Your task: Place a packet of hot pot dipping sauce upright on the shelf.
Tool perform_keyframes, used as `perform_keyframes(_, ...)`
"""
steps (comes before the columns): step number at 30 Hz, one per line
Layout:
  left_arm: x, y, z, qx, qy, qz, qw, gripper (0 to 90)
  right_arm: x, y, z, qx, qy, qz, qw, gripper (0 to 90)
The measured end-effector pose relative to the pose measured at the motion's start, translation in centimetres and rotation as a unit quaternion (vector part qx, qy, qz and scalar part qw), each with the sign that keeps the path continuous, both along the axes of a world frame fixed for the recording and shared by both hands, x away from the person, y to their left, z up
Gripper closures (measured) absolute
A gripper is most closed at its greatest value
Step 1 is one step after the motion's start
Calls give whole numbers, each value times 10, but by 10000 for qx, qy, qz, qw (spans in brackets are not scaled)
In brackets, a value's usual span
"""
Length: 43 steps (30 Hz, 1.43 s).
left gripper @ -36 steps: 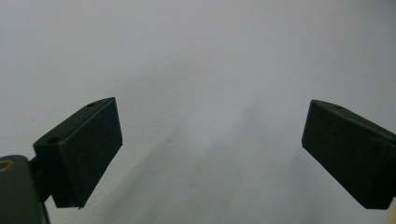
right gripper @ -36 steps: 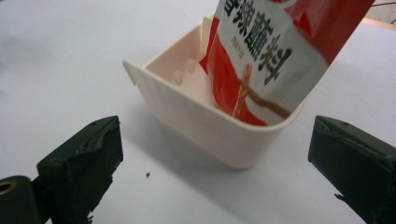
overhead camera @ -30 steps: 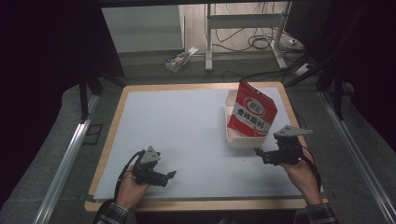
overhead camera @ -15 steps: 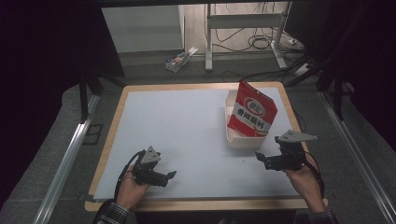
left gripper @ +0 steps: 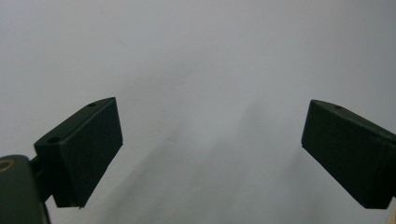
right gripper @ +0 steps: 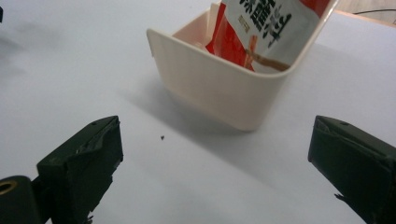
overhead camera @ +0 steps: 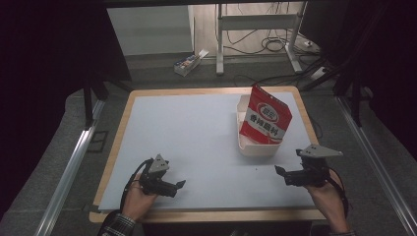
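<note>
Pale-blue mat (overhead camera: pixel 196 142) covers my wood-edged table (overhead camera: pixel 196 215); near the tub (overhead camera: pixel 255 147) holding a red bag (overhead camera: pixel 265 118), both grippers, left (overhead camera: pixel 179 186) and right (overhead camera: pixel 279 171), stand released, empty.

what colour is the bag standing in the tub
Red and white bag, with white lettering; the high view shows it best.

Red packet (overhead camera: pixel 265 118) upright in cream tub (overhead camera: pixel 255 146) (both grippers apart, near edge)

A small box (overhead camera: pixel 188 63) lies on the floor beyond the table (overhead camera: pixel 196 132), beside cables (overhead camera: pixel 275 45).
</note>
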State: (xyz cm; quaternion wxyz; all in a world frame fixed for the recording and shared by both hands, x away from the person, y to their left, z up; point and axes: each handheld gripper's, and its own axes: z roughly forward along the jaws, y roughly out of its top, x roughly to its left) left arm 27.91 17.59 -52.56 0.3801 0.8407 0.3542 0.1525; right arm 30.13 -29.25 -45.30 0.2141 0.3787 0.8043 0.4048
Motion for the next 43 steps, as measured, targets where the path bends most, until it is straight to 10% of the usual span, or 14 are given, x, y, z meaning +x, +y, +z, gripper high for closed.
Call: perform_keyframes(43,-2,-5,-2,189,-193,-167,9995,48,-12,-20,-47,-471,376,-159,9981,29)
